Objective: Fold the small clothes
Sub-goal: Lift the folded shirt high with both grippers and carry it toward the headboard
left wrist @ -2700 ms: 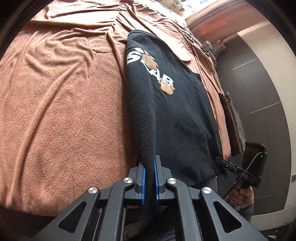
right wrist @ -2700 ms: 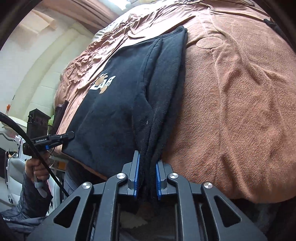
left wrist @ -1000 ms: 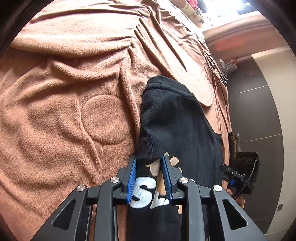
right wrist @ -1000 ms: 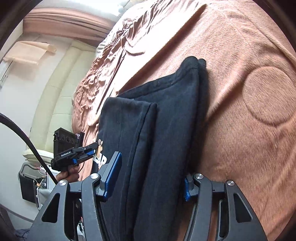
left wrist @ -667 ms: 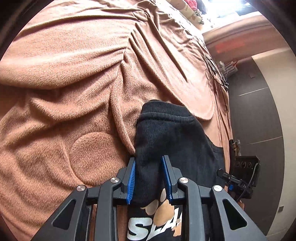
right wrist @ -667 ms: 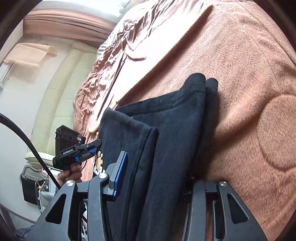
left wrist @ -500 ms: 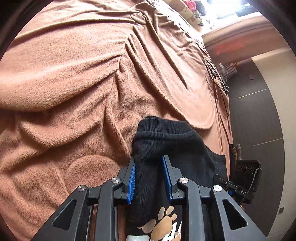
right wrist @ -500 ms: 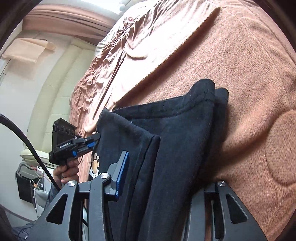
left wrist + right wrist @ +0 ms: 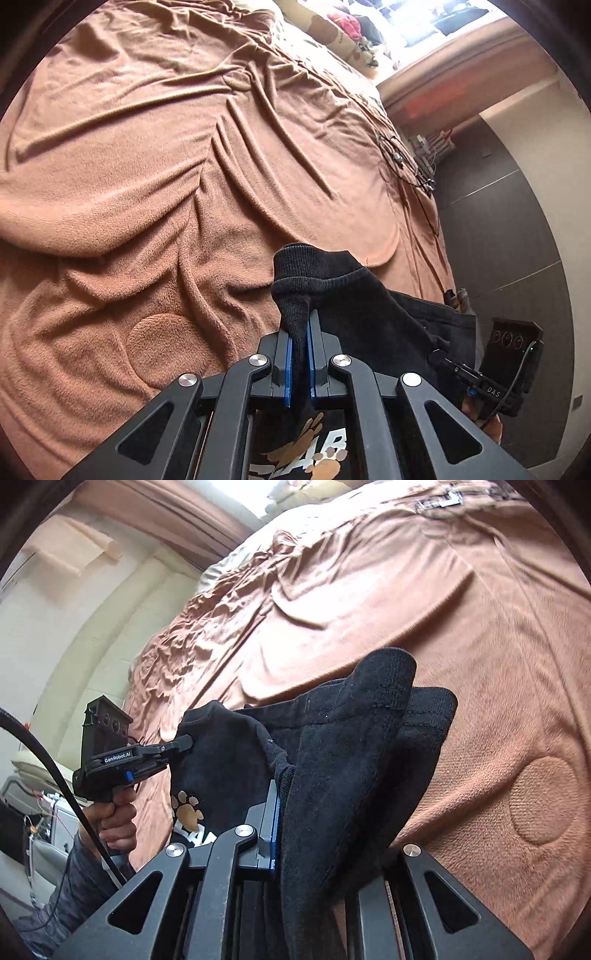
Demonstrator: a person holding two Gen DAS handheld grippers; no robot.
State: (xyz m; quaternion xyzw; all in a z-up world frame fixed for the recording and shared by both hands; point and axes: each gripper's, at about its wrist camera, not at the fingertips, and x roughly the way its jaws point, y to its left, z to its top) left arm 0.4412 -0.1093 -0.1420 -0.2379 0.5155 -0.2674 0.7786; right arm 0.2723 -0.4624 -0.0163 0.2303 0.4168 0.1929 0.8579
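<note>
A small black sweatshirt (image 9: 354, 306) with white letters and tan paw prints lies folded on a brown blanket (image 9: 147, 166). My left gripper (image 9: 299, 354) is shut on its ribbed edge and lifts it off the blanket. In the right wrist view the sweatshirt (image 9: 351, 768) drapes thickly over my right gripper (image 9: 314, 827); its jaws look closed on the cloth, and the right finger is hidden under it. The left gripper (image 9: 181, 744) shows at the left, pinching the other corner.
The brown blanket (image 9: 480, 627) covers the whole bed, with creases and round embossed patches. Pillows and soft toys (image 9: 332, 33) lie at the bed's far end. A dark wardrobe wall (image 9: 517, 240) stands beyond the bed's right edge.
Both grippers moved forward over the garment and closed on its far edge. That edge is now lifted off the blanket, bunched in the jaws.
</note>
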